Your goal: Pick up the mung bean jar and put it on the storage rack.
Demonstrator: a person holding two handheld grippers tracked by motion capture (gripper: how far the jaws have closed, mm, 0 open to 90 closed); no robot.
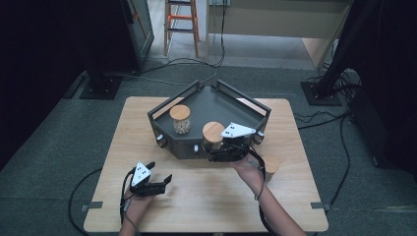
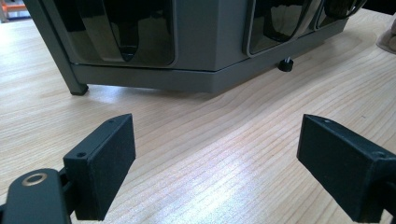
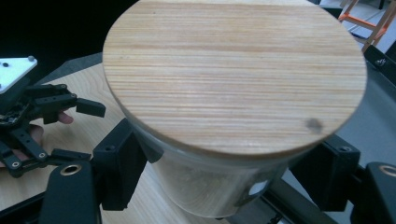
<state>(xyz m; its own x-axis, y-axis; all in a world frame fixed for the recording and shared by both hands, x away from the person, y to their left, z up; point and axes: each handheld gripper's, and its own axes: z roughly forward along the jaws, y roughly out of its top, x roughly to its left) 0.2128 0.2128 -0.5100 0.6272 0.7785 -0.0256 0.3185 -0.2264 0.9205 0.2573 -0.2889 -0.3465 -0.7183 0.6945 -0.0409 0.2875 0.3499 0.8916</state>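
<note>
- High view: the right gripper grasps a wooden-lidded jar at the near front edge of the dark tray, which sits on the worktop.
- A second jar stands well apart inside the tray; a third jar stands on the worktop just beside the right wrist.
- The left gripper rests released, jaws wide, with bare worktop between it and the tray.

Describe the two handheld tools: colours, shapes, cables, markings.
Both match. The left tool and right tool have black linkage bodies, each topped by a pale three-cornered plate with dark dots. Their pads are flat black rectangular blocks with small screw holes. A black cable trails from the left one. Forearms are bare.
</note>
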